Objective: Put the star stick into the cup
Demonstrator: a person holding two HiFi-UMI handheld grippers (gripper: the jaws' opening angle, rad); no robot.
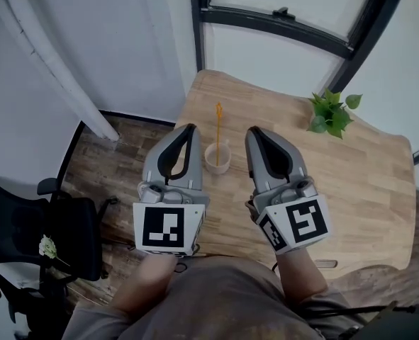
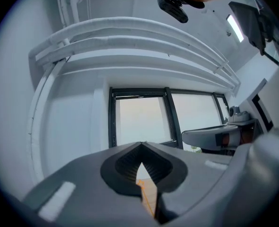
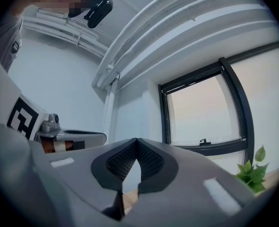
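Note:
A small pale cup [image 1: 218, 158] stands on the wooden table [image 1: 351, 183], with the thin orange star stick [image 1: 218, 122] upright inside it. My left gripper [image 1: 189, 127] hangs just left of the cup and my right gripper [image 1: 254, 130] just right of it, both above the table and apart from the cup. Both are shut, tips meeting, with nothing held. In the left gripper view [image 2: 141, 145] a sliver of the orange stick [image 2: 146, 197] shows through the gap below the tips. The right gripper view [image 3: 137, 141] points up at the wall and window.
A small green plant [image 1: 331, 114] sits at the table's far right; it also shows in the right gripper view as the plant [image 3: 252, 171]. A black office chair [image 1: 32, 232] stands on the wooden floor at left. A black-framed window [image 1: 280, 20] lies behind the table.

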